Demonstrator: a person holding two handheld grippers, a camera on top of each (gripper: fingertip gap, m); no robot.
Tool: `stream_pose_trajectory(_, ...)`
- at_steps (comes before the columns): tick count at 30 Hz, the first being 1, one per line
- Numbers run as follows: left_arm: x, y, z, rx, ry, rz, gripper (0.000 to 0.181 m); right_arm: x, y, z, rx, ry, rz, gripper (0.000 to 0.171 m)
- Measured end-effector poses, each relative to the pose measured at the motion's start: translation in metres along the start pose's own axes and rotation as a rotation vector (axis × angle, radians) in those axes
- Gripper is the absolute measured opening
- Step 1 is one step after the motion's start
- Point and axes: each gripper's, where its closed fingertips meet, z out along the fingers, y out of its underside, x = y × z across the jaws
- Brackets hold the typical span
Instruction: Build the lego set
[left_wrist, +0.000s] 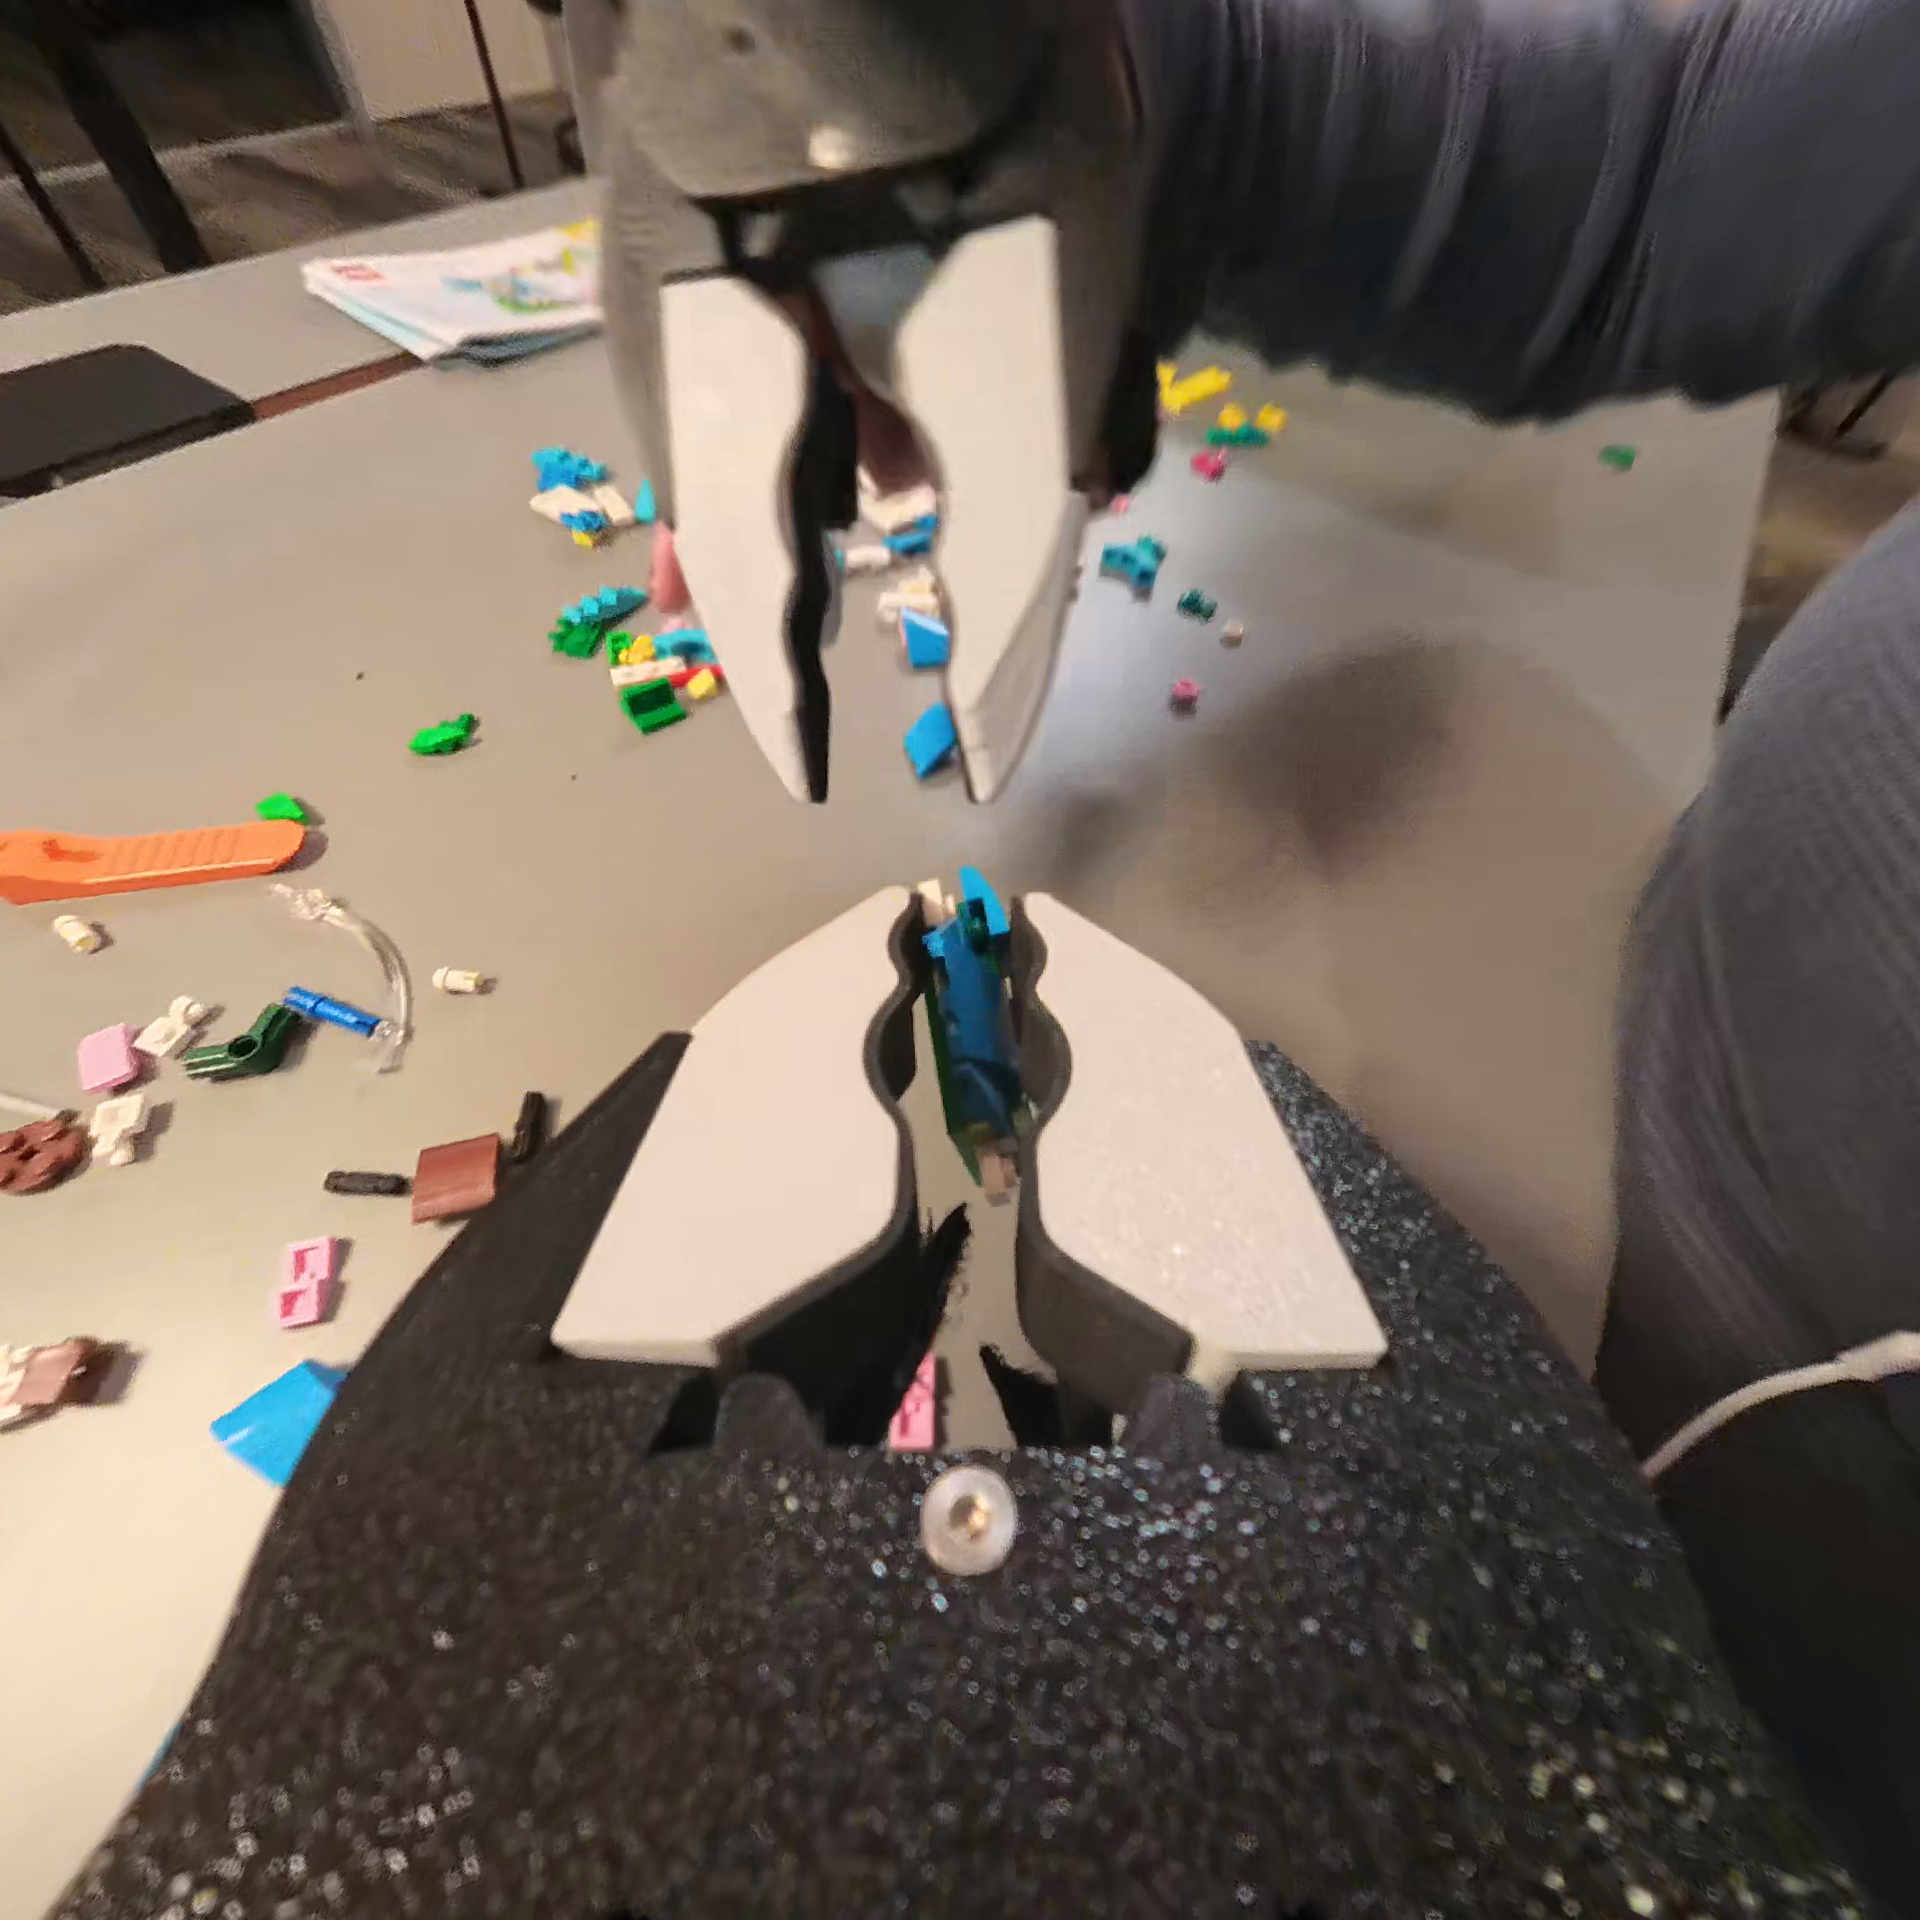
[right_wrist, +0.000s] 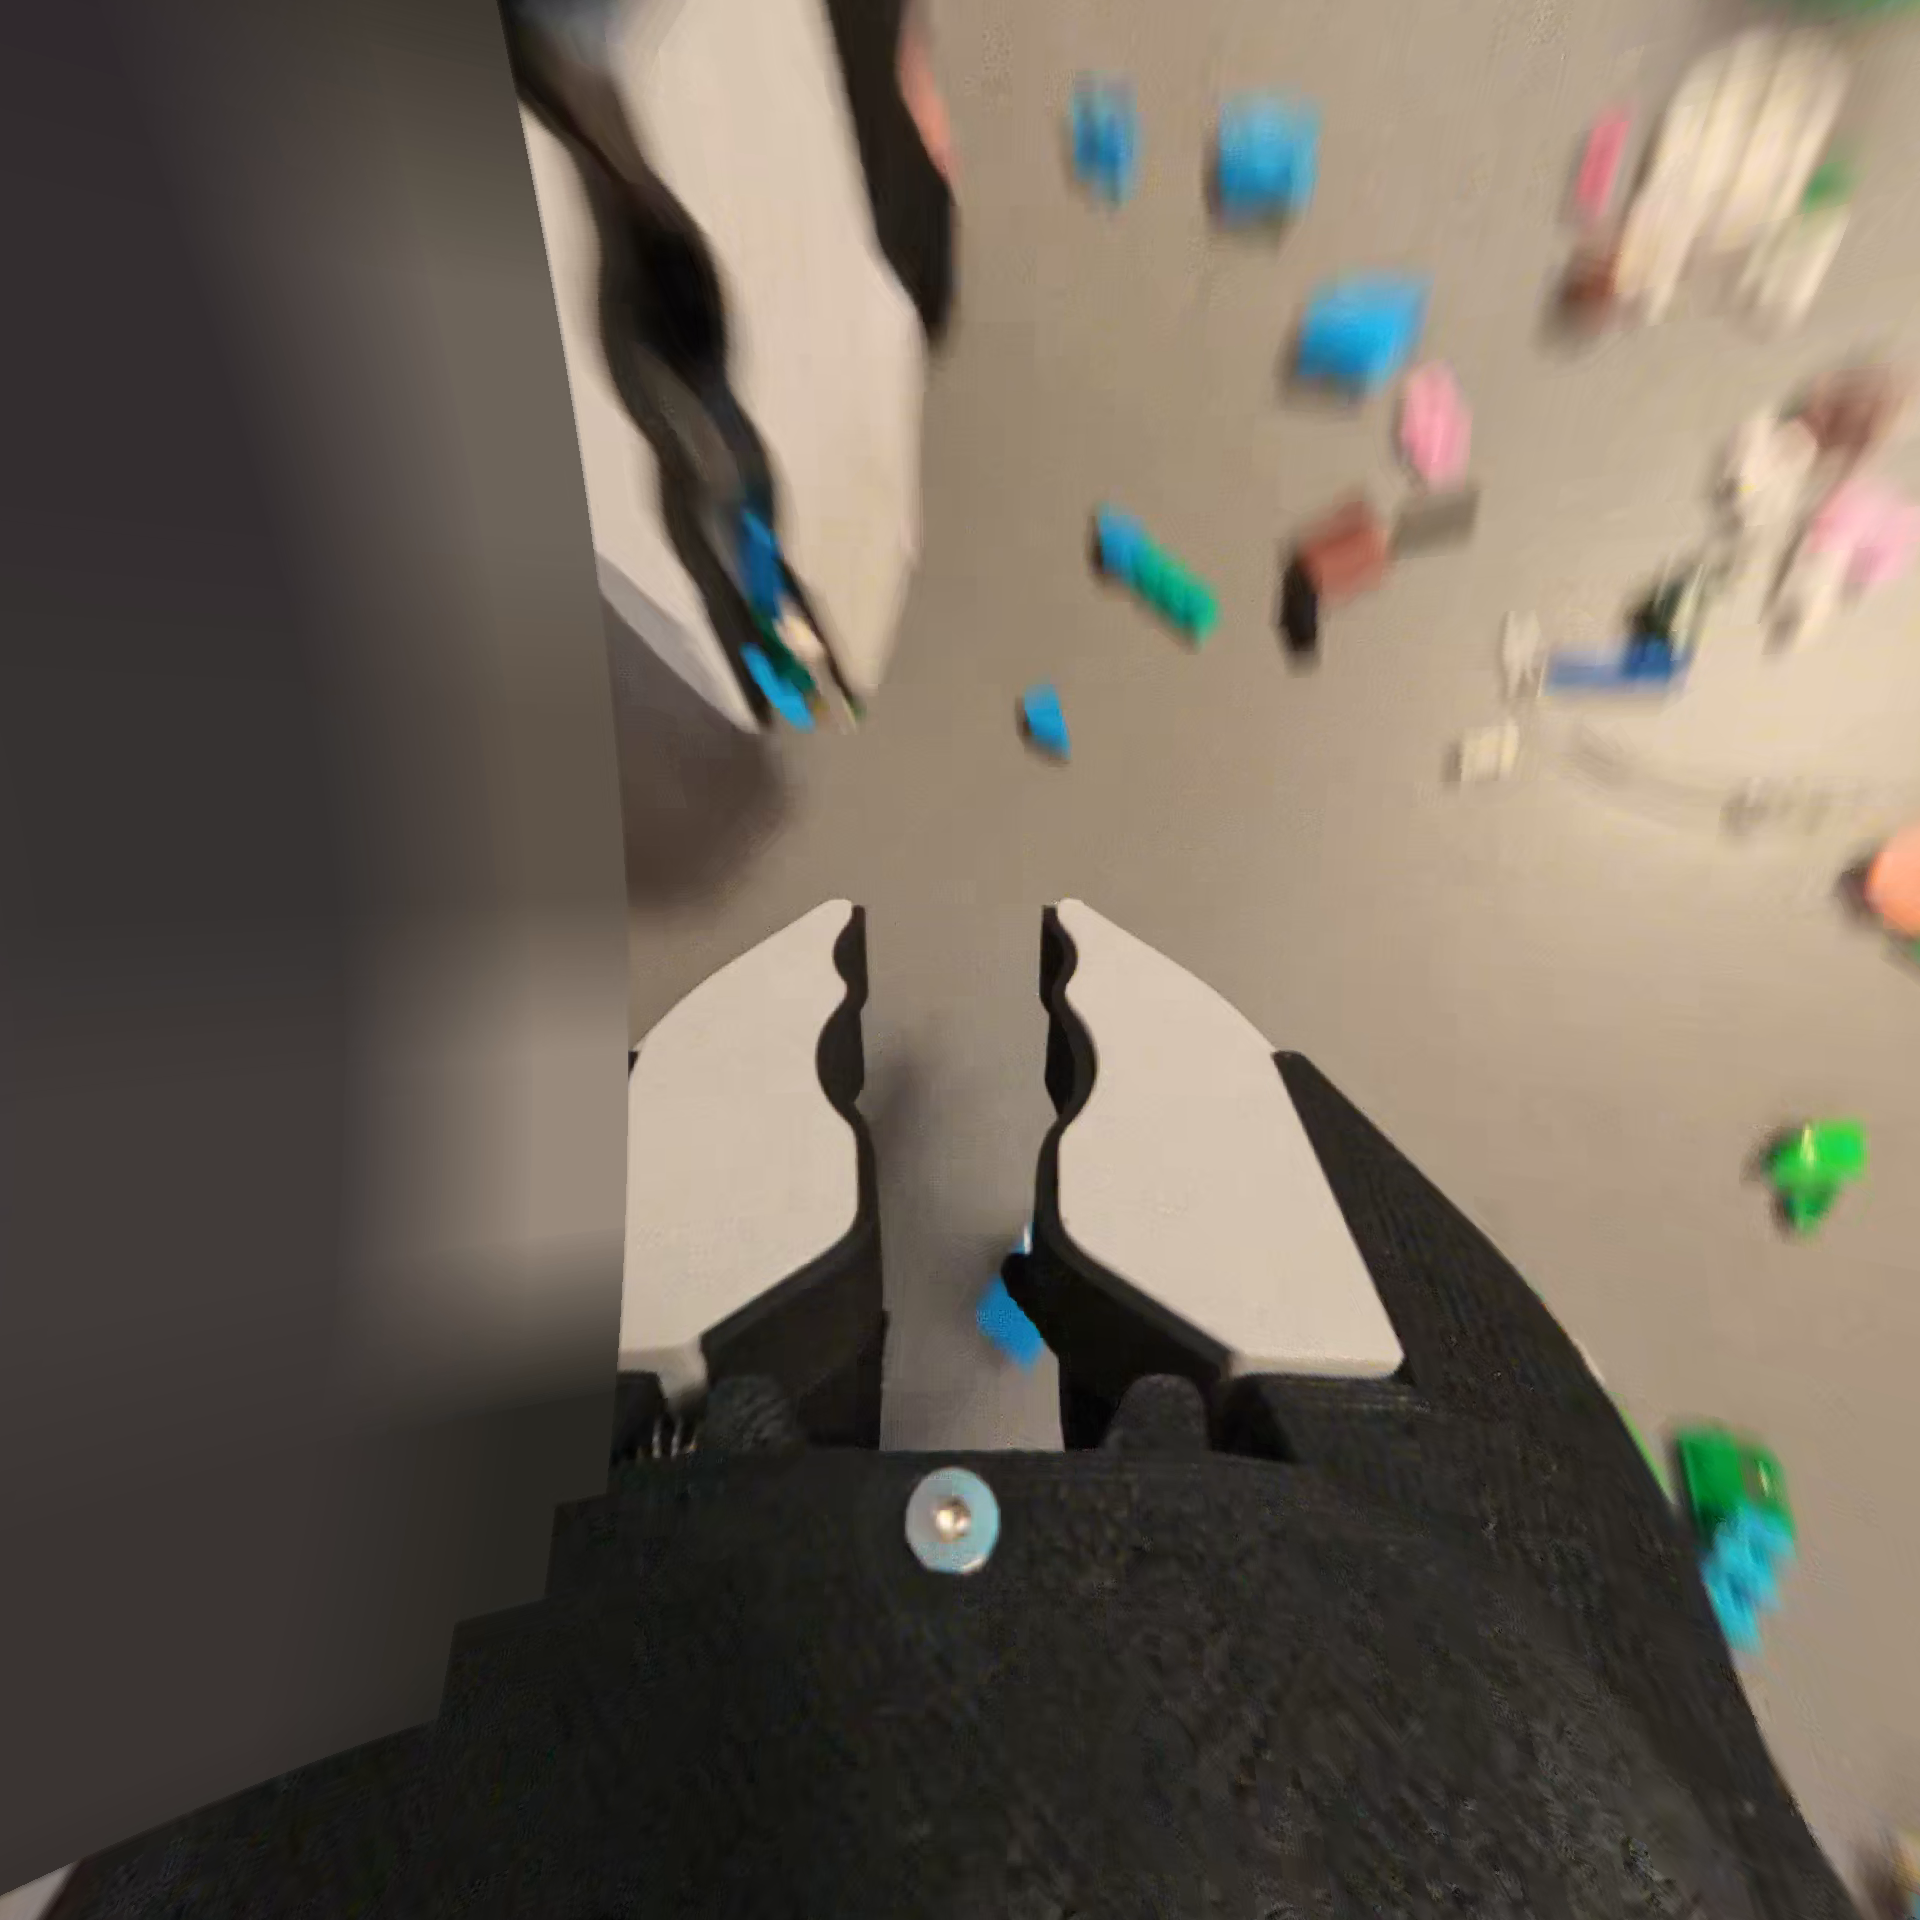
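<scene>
My left gripper (left_wrist: 966, 904) is shut on a small blue and green lego assembly (left_wrist: 971, 1023) and holds it above the grey table (left_wrist: 520, 852). My right gripper (right_wrist: 951, 909) is open and empty; in the left wrist view it hangs tips down just beyond the left one (left_wrist: 894, 795). The left gripper with the assembly (right_wrist: 774, 613) shows at the upper left of the right wrist view. Loose blue bricks (left_wrist: 928, 738) lie under the right gripper. A small blue brick (right_wrist: 1044, 717) lies on the table ahead of my right fingers.
Loose bricks in blue, green, pink, white and brown are scattered over the table (left_wrist: 623, 644). An orange brick separator (left_wrist: 145, 857) lies at the left. An instruction booklet (left_wrist: 468, 291) lies at the back. A person's grey sleeve (left_wrist: 1507, 208) fills the upper right.
</scene>
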Motion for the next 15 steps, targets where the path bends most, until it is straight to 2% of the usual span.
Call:
stream_pose_trajectory(1, 0.0, -0.003, -0.002, 0.026, 0.017, -0.025, 0.015, -0.007, -0.013, -0.001, 0.119, 0.013, -0.047, 0.03)
stream_pose_trajectory(4, 0.0, -0.009, -0.007, 0.092, 0.056, -0.07, 0.014, -0.019, -0.027, -0.001, 0.286, 0.055, -0.085, 0.025)
stream_pose_trajectory(9, 0.002, -0.013, -0.012, 0.115, 0.06, -0.033, 0.015, -0.027, -0.023, 0.01, 0.357, 0.117, -0.064, 0.024)
stream_pose_trajectory(15, -0.002, -0.019, -0.017, 0.111, -0.003, 0.033, 0.014, -0.043, -0.022, 0.003, 0.628, 0.485, -0.049, 0.025)
